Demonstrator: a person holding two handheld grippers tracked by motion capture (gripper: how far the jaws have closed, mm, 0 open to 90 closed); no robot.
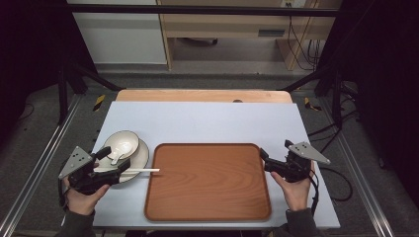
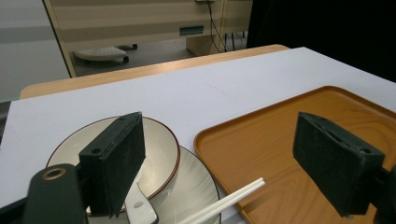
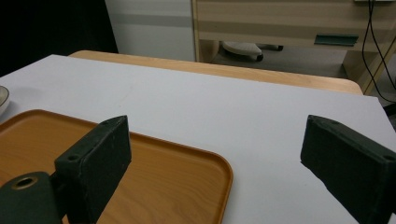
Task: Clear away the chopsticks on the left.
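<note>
My left claw [image 2: 219, 163] hangs wide open, empty, over the chopsticks [image 2: 224, 203] that bridge plate [image 2: 198, 179] and tray [image 2: 280, 140], ready to pinch them; my right claw [image 3: 215, 172] waits open by the tray's edge.

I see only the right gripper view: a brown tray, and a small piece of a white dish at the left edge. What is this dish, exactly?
Observer: It is part of a stack. A bowl sits on a plate, just left of the tray.
Operator: Is there something inside the bowl?
Observer: Yes, a white spoon lies in it.
Operator: And where is the left claw?
Observer: The left claw hovers open beside the plate. A pair of white chopsticks lies between its jaws, not touched.
</note>
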